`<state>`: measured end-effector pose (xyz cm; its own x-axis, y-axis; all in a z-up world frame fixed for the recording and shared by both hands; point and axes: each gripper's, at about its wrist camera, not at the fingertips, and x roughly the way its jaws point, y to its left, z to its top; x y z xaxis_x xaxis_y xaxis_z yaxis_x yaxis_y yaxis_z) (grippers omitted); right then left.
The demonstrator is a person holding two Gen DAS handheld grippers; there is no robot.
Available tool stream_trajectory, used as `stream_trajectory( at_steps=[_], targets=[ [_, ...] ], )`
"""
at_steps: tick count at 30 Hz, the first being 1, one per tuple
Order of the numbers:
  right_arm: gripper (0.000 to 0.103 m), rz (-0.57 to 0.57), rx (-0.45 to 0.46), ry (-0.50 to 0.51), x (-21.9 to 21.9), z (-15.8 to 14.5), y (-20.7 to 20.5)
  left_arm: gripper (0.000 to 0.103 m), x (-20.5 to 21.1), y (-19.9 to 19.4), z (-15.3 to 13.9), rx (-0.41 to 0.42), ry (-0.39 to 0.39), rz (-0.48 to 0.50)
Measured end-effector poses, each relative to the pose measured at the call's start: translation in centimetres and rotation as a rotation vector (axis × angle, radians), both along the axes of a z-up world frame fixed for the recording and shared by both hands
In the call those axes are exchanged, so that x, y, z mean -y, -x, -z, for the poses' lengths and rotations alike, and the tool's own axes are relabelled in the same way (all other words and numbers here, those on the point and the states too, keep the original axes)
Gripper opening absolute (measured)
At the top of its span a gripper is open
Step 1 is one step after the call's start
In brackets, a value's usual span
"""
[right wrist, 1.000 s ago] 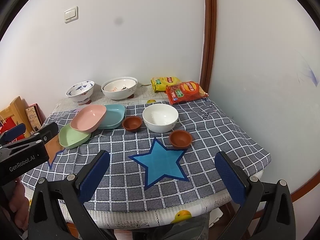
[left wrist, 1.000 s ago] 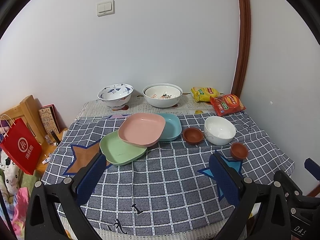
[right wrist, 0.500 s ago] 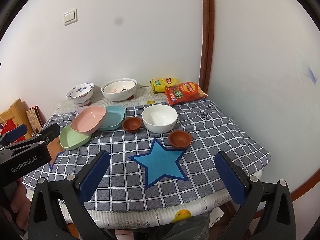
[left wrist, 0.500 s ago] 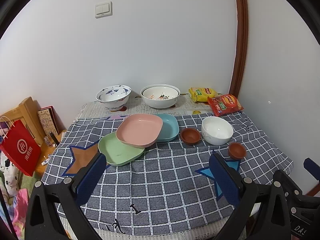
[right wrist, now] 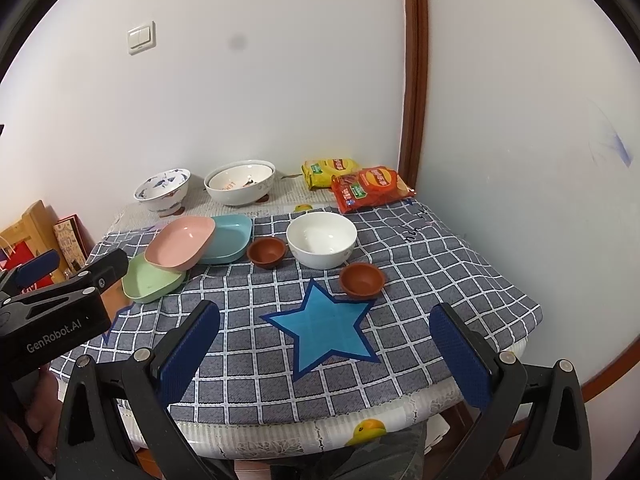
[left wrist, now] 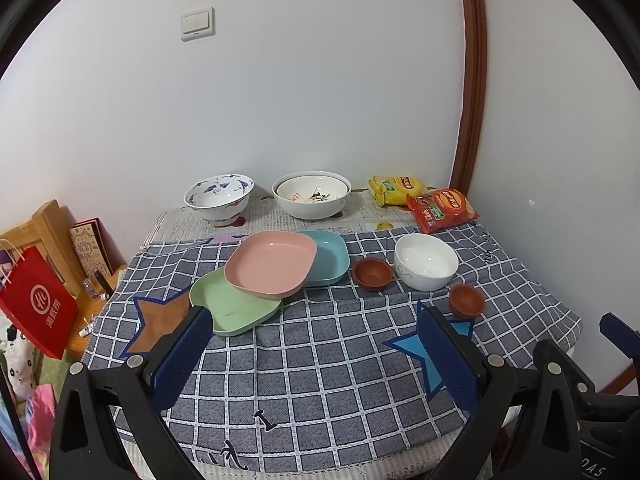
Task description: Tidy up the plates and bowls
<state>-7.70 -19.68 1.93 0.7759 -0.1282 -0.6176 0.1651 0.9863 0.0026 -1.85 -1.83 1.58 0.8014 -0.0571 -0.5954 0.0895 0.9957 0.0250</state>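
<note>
Three plates overlap on the checked cloth: a pink plate (left wrist: 270,262) (right wrist: 181,242) lies on a green plate (left wrist: 232,306) (right wrist: 150,279) and a blue plate (left wrist: 328,256) (right wrist: 228,237). To their right stand a brown cup (left wrist: 372,273) (right wrist: 267,252), a white bowl (left wrist: 426,261) (right wrist: 321,239) and a second brown cup (left wrist: 466,300) (right wrist: 362,279). At the back sit a blue-patterned bowl (left wrist: 219,196) (right wrist: 162,188) and a wide white bowl (left wrist: 311,194) (right wrist: 240,181). My left gripper (left wrist: 316,320) and my right gripper (right wrist: 324,320) hang open over the table's front, holding nothing.
Yellow (left wrist: 396,190) and red (left wrist: 440,210) snack bags lie at the back right by the wall. A red paper bag (left wrist: 38,306) and a wooden rack (left wrist: 44,224) stand left of the table (right wrist: 460,280). A wall closes the right side.
Both grippers have drawn back a little from the table, so the dishes look slightly smaller. Nothing on the table has moved.
</note>
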Motion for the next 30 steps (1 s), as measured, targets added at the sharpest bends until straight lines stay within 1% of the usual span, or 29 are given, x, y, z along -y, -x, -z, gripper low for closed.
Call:
stream_trajectory(
  at_steps=[5, 10, 14, 21, 25, 30],
  targets=[
    [0.103, -0.007, -0.016, -0.006, -0.1, 0.5, -0.9, 0.103, -0.3, -0.8, 0.2, -0.005, -0.002, 0.001],
    [0.103, -0.009, -0.049, -0.013, -0.3, 1.2, -2.8, 0.103, -0.6, -2.3, 0.7, -0.019, 0.004, 0.011],
    [0.103, -0.037, -0.068, -0.038, -0.5, 1.3, -4.6, 0.103, -0.9, -4.0, 0.9, -0.042, 0.016, 0.034],
    [0.103, -0.02, -0.133, -0.015, -1.2, 0.9, -8.2, 0.103, -1.8, -7.9, 1.3, -0.065, 0.003, 0.05],
    [0.103, -0.011, -0.104, -0.015, -1.7, 0.5, -9.8, 0.103, -1.6, -10.0, 1.8, -0.078, -0.016, 0.081],
    [0.103, -0.033, -0.105, -0.082, -2.0, 1.2, -12.5, 0.103, -2.1, -12.5, 2.6, -0.093, -0.053, 0.107]
  ],
)
